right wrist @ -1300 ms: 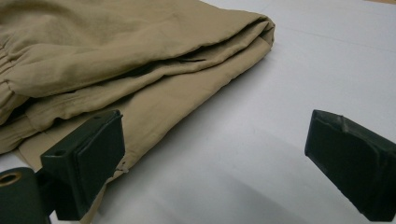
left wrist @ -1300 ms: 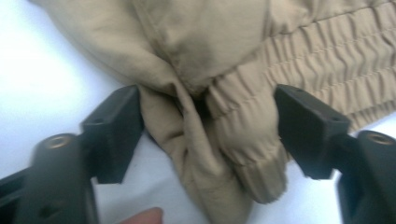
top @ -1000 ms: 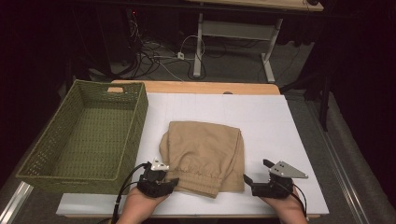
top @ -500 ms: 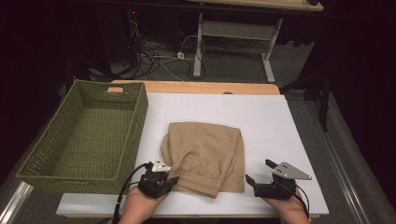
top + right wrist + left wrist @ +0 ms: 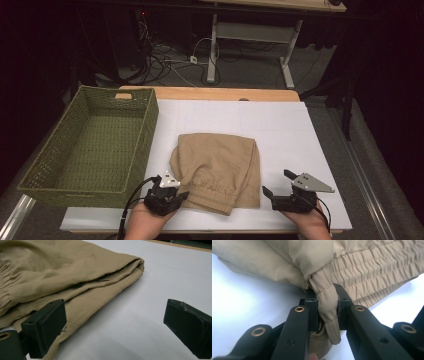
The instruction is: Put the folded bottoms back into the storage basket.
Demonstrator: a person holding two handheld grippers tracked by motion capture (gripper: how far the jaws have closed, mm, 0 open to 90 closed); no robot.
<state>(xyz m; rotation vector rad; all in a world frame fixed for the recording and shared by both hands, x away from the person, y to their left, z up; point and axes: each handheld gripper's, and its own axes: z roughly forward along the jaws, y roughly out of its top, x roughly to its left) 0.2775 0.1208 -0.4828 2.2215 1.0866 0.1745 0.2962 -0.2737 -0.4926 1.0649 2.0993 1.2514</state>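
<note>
- The folded tan trousers [image 5: 217,170] lie on the white table [image 5: 300,130], near its front edge, right of the green basket [image 5: 90,145].
- The left gripper [image 5: 325,312] is clamped on a fold of the trousers' near left corner.
- The right gripper [image 5: 115,327] has its 2 jaws spread wide, just beside the trousers' near right edge.

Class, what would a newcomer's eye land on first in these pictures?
A folded tan cloth garment lies mid-table on the white sheet. The left gripper pinches its near corner, while the right gripper waits open beside it. A green woven basket stands at the left.
</note>
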